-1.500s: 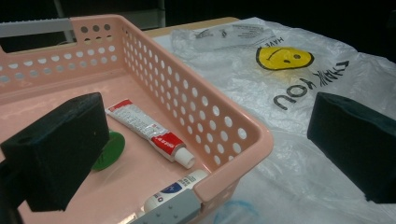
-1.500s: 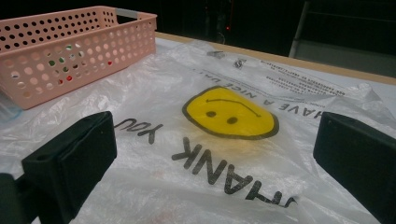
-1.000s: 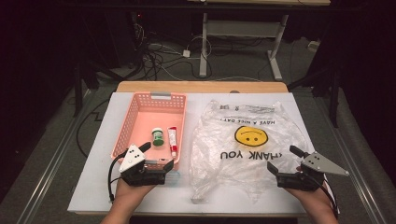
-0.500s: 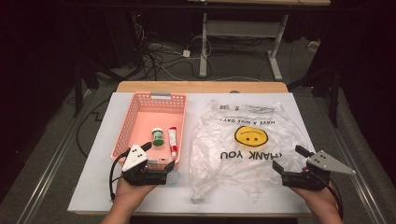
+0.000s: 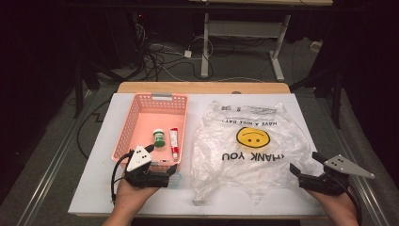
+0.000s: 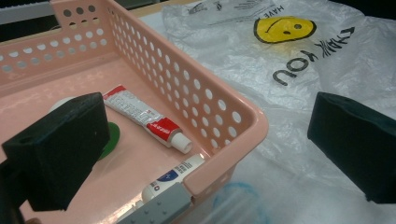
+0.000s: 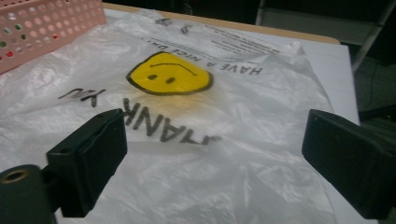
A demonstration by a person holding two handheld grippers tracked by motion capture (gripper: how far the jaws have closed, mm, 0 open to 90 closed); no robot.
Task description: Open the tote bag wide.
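A pink perforated basket (image 5: 127,136) sits at the table's left. It holds a green-capped bottle (image 5: 159,138) and a red-and-white tube (image 5: 173,142). The left gripper view adds a second white tube (image 6: 170,177) by the basket's near wall (image 6: 224,109). My left gripper (image 5: 172,173) is open, with its jaws astride the basket's near right corner. A clear plastic bag (image 5: 249,141) with a yellow smiley lies flat to the right. My right gripper (image 5: 305,163) stands at the bag's near right edge. Its jaws have just been closing a little but remain open, with the bag's film (image 7: 196,154) low between them and not pinched.
The white tabletop (image 5: 103,188) ends just in front of both hands, and its right edge lies close beside the right gripper. A wooden strip (image 5: 202,87) runs along the back. Cables and desk legs (image 5: 205,52) occupy the dark floor behind.
My right gripper has slid to the right, toward the table's right edge and off the bag's middle. The left gripper, basket and bag have stayed put.
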